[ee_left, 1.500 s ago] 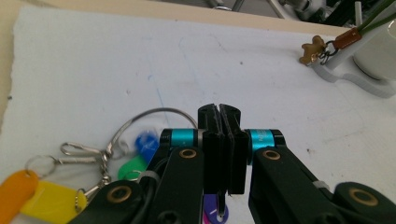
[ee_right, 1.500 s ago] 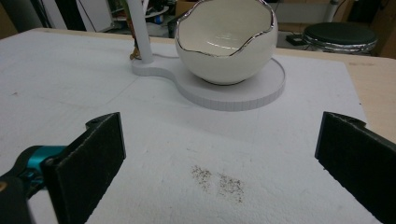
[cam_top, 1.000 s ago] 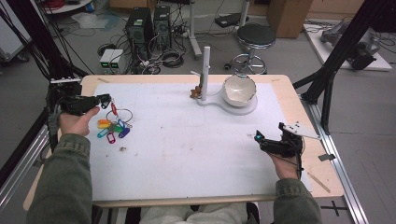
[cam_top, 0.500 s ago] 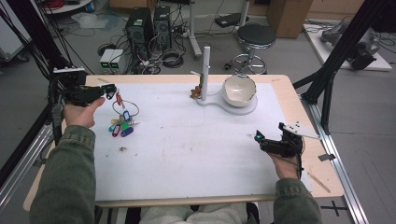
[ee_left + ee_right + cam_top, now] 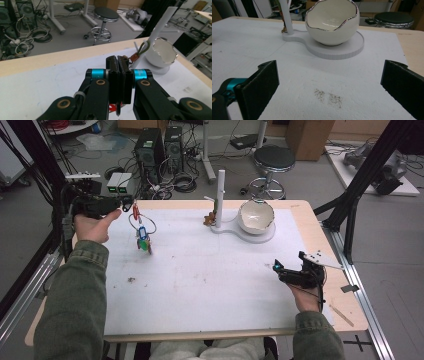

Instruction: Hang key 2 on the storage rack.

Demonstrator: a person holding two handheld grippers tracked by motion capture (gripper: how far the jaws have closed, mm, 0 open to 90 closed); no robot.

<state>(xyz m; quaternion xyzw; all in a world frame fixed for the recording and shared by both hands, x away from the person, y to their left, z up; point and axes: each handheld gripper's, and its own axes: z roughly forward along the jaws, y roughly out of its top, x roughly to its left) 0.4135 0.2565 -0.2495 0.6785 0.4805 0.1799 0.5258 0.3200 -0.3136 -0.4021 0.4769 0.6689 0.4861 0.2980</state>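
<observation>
A bunch of keys with coloured tags [image 5: 142, 239] hangs on a wire ring just above the white mat at the far left. My left gripper [image 5: 127, 206] is shut on the top of that ring and is held up over the table's back left corner. In the left gripper view its jaws [image 5: 117, 65] are pressed together, with a thin dark piece and a bit of red showing below them. My right gripper [image 5: 276, 269] rests near the right edge, open, and its wide-apart jaws [image 5: 330, 75] have nothing between them.
A white bowl with a wavy silver rim [image 5: 256, 216] sits on a white stand base [image 5: 267, 236] at the back. The stand's upright post [image 5: 220, 195] carries a small brown tag [image 5: 209, 219] on a hook. A wooden stick [image 5: 342, 315] lies at the right edge.
My left hand has risen and moved toward the back of the table. The key bunch came off the mat and now hangs from the gripper. The right hand has stayed put.
</observation>
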